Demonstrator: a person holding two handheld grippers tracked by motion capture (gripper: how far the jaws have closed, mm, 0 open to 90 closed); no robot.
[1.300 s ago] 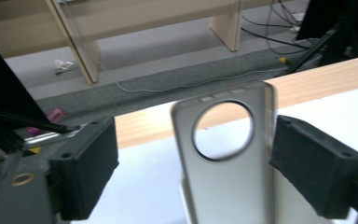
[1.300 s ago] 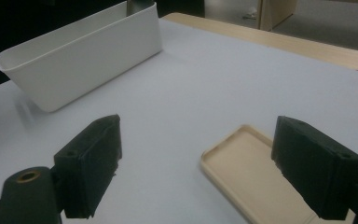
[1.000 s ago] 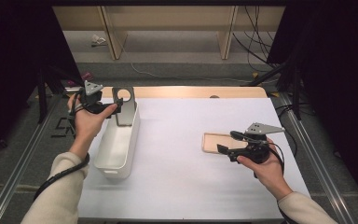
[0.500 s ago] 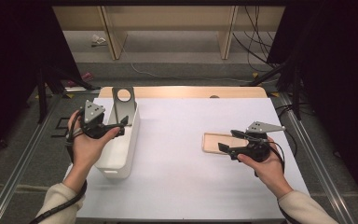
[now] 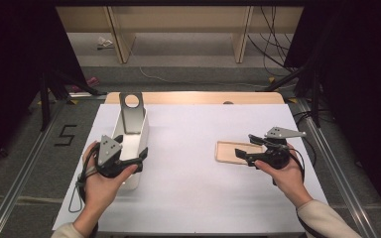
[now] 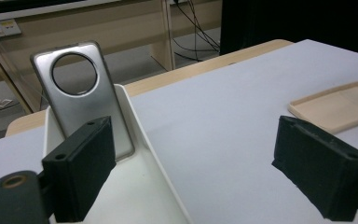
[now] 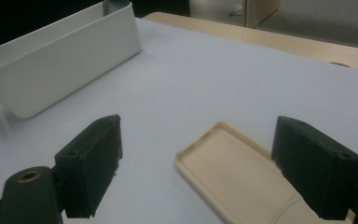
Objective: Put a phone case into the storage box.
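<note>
A: In the high view, how far along is this?

B: Early, I'd judge. The silver phone case (image 5: 131,111) stands tilted against the far end of the white bin (image 5: 138,148), left of centre. The left tool (image 5: 131,159) hangs over the bin's near end, its jaws apart and just closing a little, with nothing between them. The beige phone case (image 5: 232,151) lies flat on the tabletop (image 5: 188,198), right of centre; the right tool (image 5: 242,153) sits at its near edge, jaws apart, not gripping.

A: And the left gripper view?

B: The silver phone case sits upper left, upright in the bin; both black jaws stand wide, one over the bin, one over bare tabletop.

A: The right gripper view?

B: The beige phone case lies lower centre between the wide jaws, untouched as far as I can see. Nothing is picked up yet; every grasp remains.
</note>
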